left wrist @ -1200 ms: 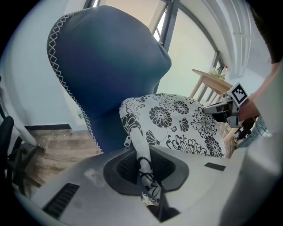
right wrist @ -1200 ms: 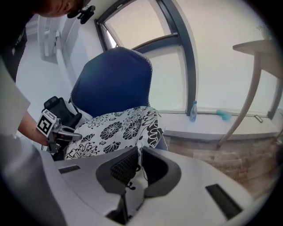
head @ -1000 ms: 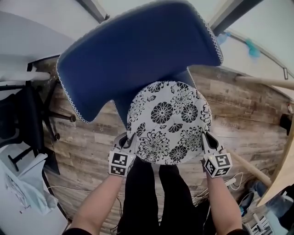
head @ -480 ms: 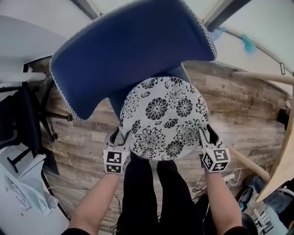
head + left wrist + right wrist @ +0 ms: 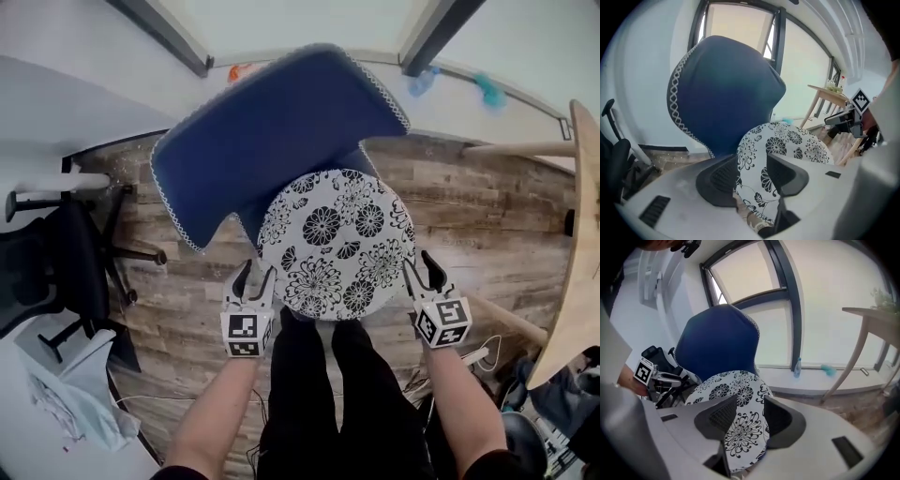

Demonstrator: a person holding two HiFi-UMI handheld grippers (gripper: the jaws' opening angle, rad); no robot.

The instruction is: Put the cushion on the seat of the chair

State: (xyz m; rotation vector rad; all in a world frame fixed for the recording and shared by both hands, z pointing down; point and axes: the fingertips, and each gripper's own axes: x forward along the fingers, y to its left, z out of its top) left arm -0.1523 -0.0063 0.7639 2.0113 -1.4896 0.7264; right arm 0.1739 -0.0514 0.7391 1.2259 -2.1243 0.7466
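The round floral cushion (image 5: 337, 242) lies on the seat of the blue chair (image 5: 272, 141), whose backrest rises at 11 o'clock. The left tongs (image 5: 255, 275) at the cushion's 8 o'clock and the right tongs (image 5: 420, 265) at 4 have just been opening. Both gape, with the cushion's rim in each gap and the pads off it. A black office chair (image 5: 66, 262) stands at 9 o'clock and a wooden table (image 5: 577, 253) at 3.

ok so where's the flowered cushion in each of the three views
Head view: cushion at the centre, just below the blue chair back.
Left gripper view: cushion low, from centre to right, with the blue chair back up and left of it.
Right gripper view: cushion low, left of centre, under the blue chair back.
Shared landmark: the blue chair back, directly behind the cushion in all three.
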